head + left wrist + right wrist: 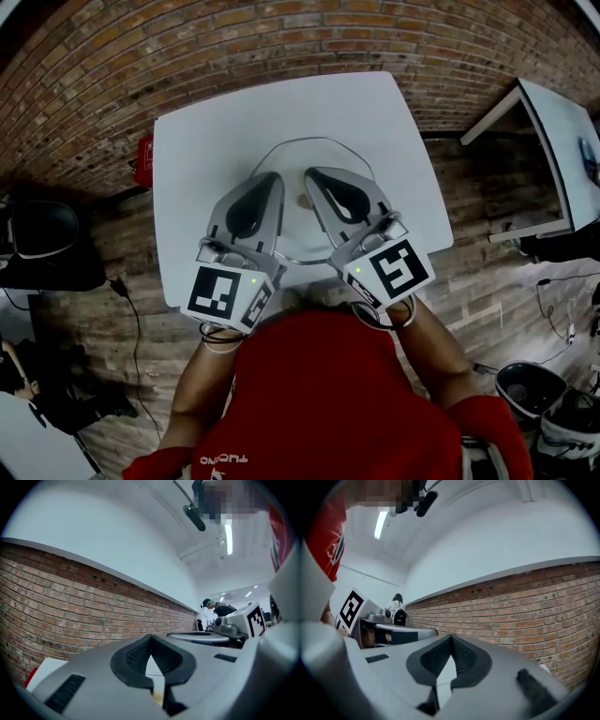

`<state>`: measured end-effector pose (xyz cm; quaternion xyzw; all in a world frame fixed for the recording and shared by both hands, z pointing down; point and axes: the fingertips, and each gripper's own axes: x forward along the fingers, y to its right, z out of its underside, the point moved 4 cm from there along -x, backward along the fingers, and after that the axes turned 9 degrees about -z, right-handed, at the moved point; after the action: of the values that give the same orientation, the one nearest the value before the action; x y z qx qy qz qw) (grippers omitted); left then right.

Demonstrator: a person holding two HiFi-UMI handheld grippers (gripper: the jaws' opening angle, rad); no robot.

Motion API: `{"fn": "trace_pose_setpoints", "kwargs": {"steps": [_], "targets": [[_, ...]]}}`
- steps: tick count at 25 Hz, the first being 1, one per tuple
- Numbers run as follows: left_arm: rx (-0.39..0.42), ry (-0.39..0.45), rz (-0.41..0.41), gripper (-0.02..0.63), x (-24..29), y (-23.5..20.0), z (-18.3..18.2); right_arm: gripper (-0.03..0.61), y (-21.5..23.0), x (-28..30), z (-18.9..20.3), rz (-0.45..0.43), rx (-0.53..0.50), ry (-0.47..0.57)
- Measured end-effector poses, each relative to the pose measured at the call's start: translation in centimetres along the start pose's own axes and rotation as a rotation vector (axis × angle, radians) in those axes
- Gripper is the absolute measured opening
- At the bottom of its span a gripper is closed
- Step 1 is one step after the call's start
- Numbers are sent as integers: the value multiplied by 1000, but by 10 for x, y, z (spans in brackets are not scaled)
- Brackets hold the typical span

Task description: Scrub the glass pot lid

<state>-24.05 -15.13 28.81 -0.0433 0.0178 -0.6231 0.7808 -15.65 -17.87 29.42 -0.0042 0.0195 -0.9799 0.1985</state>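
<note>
Item: one clear round glass pot lid (298, 232), lying flat on a white square table (216, 131) at the centre of the head view. Its thin rim runs as an arc across the table's middle and curves back to the near edge. A small pale knob (303, 200) sits at its centre, facing up toward the camera. The outline is circular, so it has no long axis and points no way across the table. Left gripper (266, 184), grey with a black-and-white marker cube (223, 292): it lies over the lid's left half in the picture, with its tip angled toward upper right. Right gripper (319, 178), same make: it lies over the lid's right half, with its tip angled toward upper left, so the two tips stand near each other above the knob. Whether either touches the glass cannot be told. In the left gripper view the ribbed black pads (133, 656) meet at the tip with nothing between them. The right gripper view shows the same, its pads (431, 656) together and empty. Both gripper views look level at a red brick wall (70, 606). Also present: the person's red shirt (328, 403) at lower centre, and a small red object (143, 161) at the table's left edge.
</note>
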Motion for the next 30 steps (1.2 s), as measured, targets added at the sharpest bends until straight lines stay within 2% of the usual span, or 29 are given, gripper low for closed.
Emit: {"fn": "trace_pose_setpoints", "kwargs": {"steps": [10,20,30], "targets": [[-8,-11,-19,17,-2,-2,7,29,-2,2,7,-9,6,-26],[-16,-7,-37,17,2,-7,7,29,17,-5,5,30,12,-26],[-23,-13,-32,17,6,-7,9,29,17,-5,9,31,22,-32]]}}
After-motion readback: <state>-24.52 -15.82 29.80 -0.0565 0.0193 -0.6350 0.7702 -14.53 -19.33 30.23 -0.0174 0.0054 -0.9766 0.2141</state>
